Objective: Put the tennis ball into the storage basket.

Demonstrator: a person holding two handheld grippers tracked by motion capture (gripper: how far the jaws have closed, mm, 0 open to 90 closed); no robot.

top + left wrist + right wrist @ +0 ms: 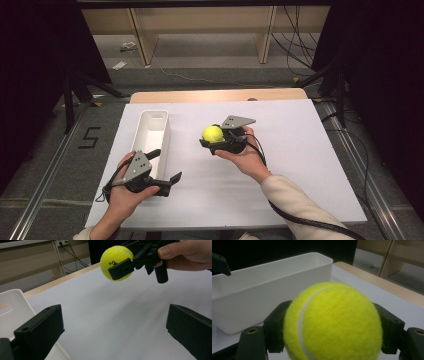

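Between the right gripper's (216, 141) clenched jaws sits a fuzzy yellow tennis ball (212, 133), held above the middle of the white worktop (280, 165). Toward the worktop's left edge stands a long white plastic bin (152, 131), smooth-walled with rounded corners. Near the front left corner the left gripper (167, 167) rests with jaws spread wide, holding nothing. To finish well, carry the ball level over the bin's opening and lower it before releasing, since felt-covered rubber bounces.

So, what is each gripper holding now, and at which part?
The right gripper holds the tennis ball by its two opposite sides, lifted off the table. The left gripper is open and holds nothing.
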